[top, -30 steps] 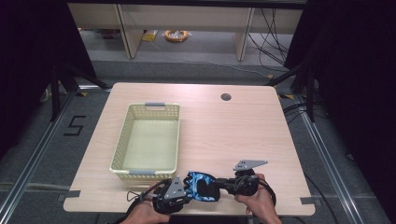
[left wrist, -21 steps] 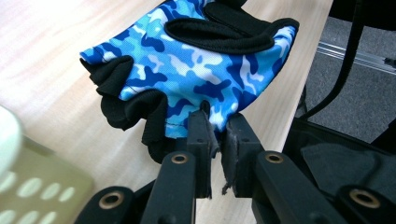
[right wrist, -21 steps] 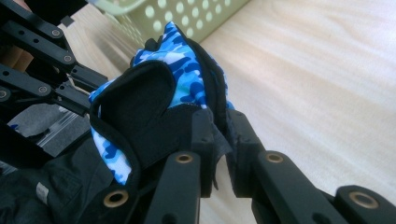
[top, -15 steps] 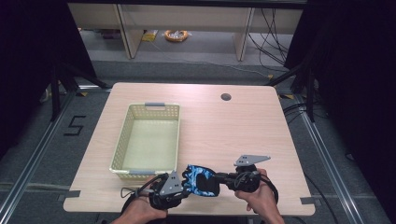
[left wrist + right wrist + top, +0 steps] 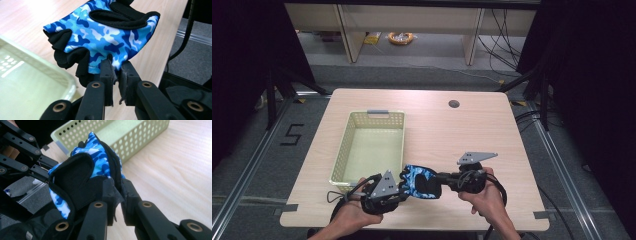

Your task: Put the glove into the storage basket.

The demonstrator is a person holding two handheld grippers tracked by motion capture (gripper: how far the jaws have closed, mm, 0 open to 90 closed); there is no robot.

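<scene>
Above the table's near edge, beside the basket: glove clamped between left gripper and right gripper.

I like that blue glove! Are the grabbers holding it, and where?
Yes. The left gripper and right gripper each pinch an opposite edge of the blue camouflage glove.

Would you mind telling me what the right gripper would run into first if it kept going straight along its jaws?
Beyond the blue camouflage glove it grips, the right gripper would probably meet the left gripper, which holds the glove's far end; depth is unclear.
</scene>
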